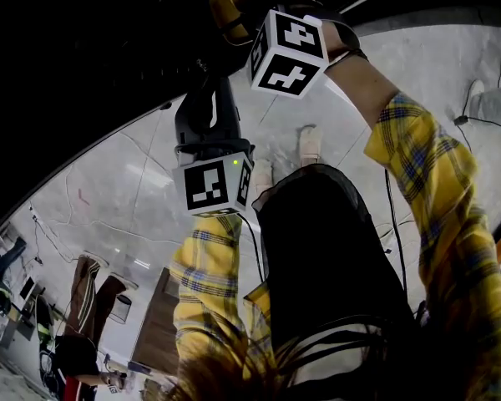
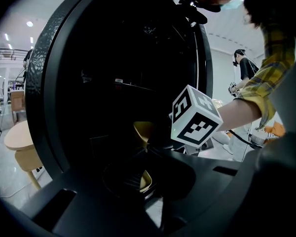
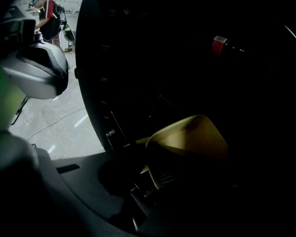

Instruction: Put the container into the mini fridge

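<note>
Right gripper [image 3: 180, 154] reaches deep inside the dark mini fridge [image 3: 138, 58]; its jaws may be gripping the container, but blackness hides it. Left gripper [image 2: 144, 154] hovers beside, jaws parted, empty. Placing step seems underway; next, set it down, release, withdraw.

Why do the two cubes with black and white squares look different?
The left cube sits low in the head view, nearly straight; the right cube is higher and tipped onto a corner. The left cube is below a black handle; the right cube is beside a bare wrist. Their square patterns differ. Both are white with black markers.
</note>
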`<state>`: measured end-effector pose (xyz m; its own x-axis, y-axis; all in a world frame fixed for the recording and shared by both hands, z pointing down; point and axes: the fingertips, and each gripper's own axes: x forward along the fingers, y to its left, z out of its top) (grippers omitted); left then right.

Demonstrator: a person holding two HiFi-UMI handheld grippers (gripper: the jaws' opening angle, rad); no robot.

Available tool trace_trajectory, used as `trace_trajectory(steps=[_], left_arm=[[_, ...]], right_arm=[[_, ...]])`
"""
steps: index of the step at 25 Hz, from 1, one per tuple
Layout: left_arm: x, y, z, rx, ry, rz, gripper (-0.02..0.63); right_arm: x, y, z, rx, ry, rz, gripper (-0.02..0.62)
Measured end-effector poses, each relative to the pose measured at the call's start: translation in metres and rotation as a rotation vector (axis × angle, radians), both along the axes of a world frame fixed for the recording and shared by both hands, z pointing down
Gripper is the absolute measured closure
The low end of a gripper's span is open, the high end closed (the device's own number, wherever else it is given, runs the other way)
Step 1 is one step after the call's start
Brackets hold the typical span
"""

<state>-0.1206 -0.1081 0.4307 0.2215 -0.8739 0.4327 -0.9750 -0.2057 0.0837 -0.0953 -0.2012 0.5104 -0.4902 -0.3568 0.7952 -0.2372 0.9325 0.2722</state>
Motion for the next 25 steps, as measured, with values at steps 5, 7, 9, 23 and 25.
trace_trajectory(steps=[5, 7, 9, 23, 25], left_arm=[[0.004, 0.007, -0.001, 0.008, -0.002, 0.01, 0.581], [0.01, 0.015, -0.005, 0.016, -0.004, 0.017, 0.581], [0.014, 0.02, -0.007, 0.022, -0.006, 0.024, 0.581], [0.002, 0.032, -0.027, 0.014, 0.005, 0.02, 0.581], [0.004, 0.037, -0.037, 0.017, 0.01, 0.015, 0.581]], right_arm=[[0.004, 0.004, -0.002, 0.004, -0.049, 0.037, 0.442], [0.009, 0.013, -0.009, 0.023, -0.066, 0.052, 0.442], [0.015, 0.018, -0.017, 0.053, -0.089, 0.074, 0.443], [0.05, 0.041, -0.051, 0.035, -0.208, 0.302, 0.515], [0.061, 0.049, -0.06, 0.018, -0.225, 0.342, 0.525]])
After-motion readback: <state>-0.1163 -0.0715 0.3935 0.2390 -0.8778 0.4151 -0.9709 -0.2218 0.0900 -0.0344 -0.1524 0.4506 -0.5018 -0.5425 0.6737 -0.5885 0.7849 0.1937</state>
